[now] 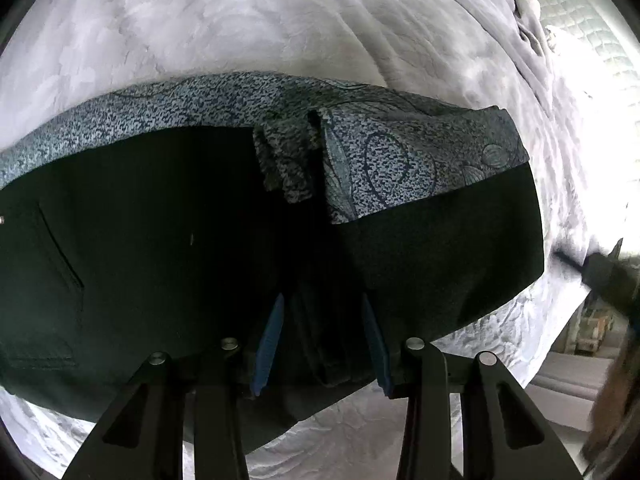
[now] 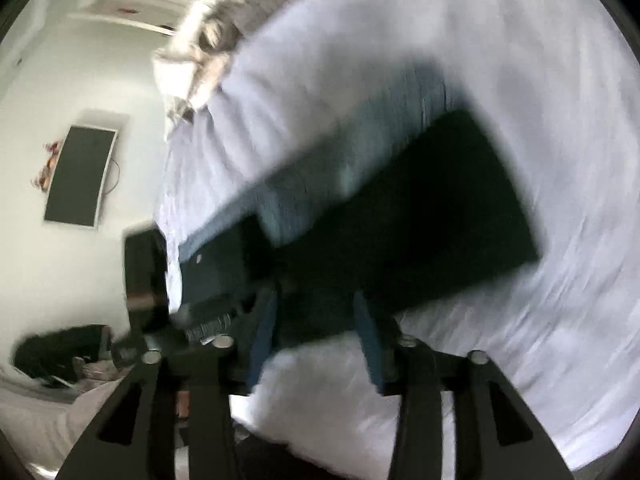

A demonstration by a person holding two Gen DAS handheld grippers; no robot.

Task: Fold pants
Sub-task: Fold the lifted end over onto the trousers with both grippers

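Note:
Dark pants (image 1: 160, 240) lie spread on the white bedsheet (image 1: 240, 20), and a blue speckled patterned cloth (image 1: 384, 168) shows along their far edge and in a folded-back flap. My left gripper (image 1: 322, 312) points steeply down over the near edge of the pants. Its blue pads (image 1: 272, 344) are shut on a thick dark fold of the fabric. The right wrist view is blurred by motion. There the pants (image 2: 420, 220) run diagonally across the sheet. My right gripper (image 2: 316, 320) stands open, with the near edge of the pants between its fingers but not pressed.
Crumpled bedding (image 2: 200, 52) lies at the far end of the bed. A dark screen (image 2: 80, 176) hangs on the wall to the left. A dark bundle (image 2: 60, 352) sits low beside the bed. A blurred dark shape (image 1: 608, 280) is at the bed's right edge.

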